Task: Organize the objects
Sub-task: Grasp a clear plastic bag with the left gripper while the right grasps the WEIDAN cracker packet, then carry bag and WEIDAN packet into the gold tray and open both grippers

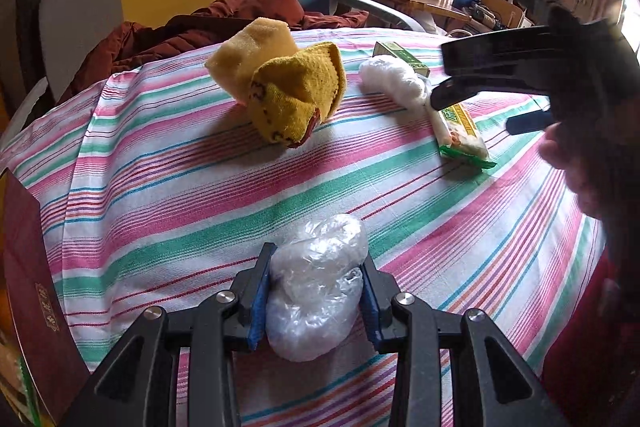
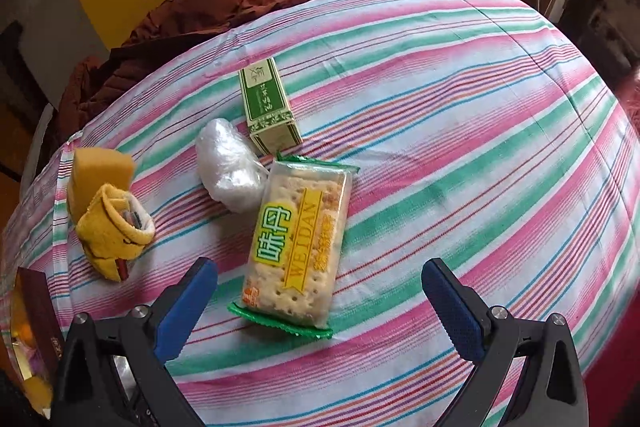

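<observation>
both grippers (image 1: pixel 316 301) (image 2: pixel 320 307) are black, with blue ribbed pads and silver screws.

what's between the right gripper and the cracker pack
Nothing visible. The right gripper is open, and the cracker pack lies flat on the striped cloth, its near end already between the fingers. The plastic bundle and green box sit beyond its far end.

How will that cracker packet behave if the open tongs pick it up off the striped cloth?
The cracker packet is flat with a glossy wrapper, so it may slip between the right tongs. Whole crackers show through, so it is probably stiff but brittle under a hard squeeze. It looks light.
</observation>
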Demonstrator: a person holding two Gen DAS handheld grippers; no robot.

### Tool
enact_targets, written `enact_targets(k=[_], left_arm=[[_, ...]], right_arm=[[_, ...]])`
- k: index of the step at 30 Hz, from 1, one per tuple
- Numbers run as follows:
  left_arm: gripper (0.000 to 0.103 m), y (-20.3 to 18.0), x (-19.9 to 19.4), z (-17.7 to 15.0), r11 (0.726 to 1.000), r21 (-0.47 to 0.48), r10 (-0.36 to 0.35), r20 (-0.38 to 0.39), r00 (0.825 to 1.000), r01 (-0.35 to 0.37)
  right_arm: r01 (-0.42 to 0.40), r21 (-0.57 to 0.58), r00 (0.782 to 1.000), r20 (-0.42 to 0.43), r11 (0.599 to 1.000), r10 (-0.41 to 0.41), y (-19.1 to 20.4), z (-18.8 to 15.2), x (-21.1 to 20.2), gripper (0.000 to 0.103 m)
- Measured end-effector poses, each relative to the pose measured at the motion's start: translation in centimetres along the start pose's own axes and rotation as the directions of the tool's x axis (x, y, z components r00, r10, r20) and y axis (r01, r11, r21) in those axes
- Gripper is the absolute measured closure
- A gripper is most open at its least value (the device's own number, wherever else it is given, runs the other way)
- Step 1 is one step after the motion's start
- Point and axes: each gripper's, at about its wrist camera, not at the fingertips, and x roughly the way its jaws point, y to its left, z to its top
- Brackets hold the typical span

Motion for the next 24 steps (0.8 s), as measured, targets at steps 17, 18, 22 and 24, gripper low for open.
enact_targets(k=[17, 18, 22, 24], left_arm=[[0.066, 0.2, -0.3, 0.0, 1.000, -0.015, -0.006, -0.018, 1.000, 0.005], [0.066, 0.1, -0.5, -0.1, 1.000, -0.009, 0.001, -0.024, 1.000, -0.002], [0.066, 0.6, -1.7, -0.7, 0.999, -0.039, -0.012, -0.053, 0.999, 0.010], [0.066, 1.1, -2.7, -1.2, 0.998, -0.065, -0.020, -0.066, 0.998, 0.015]], right_arm=[[0.061, -0.137, 0.996, -0.055, 0.989, -0.069, 1.6, -0.9, 1.1, 0.055], [0.054, -0.134, 0.996, -0.064, 0.990, -0.063, 1.5, -1.1, 0.9, 0.055], [-0.035, -0.089, 0.994, -0.106, 0.995, 0.025, 0.9, -1.9, -0.2, 0.055], [-0.094, -0.060, 0.990, -0.109, 0.994, 0.087, 0.6, -2.4, -1.2, 0.055]])
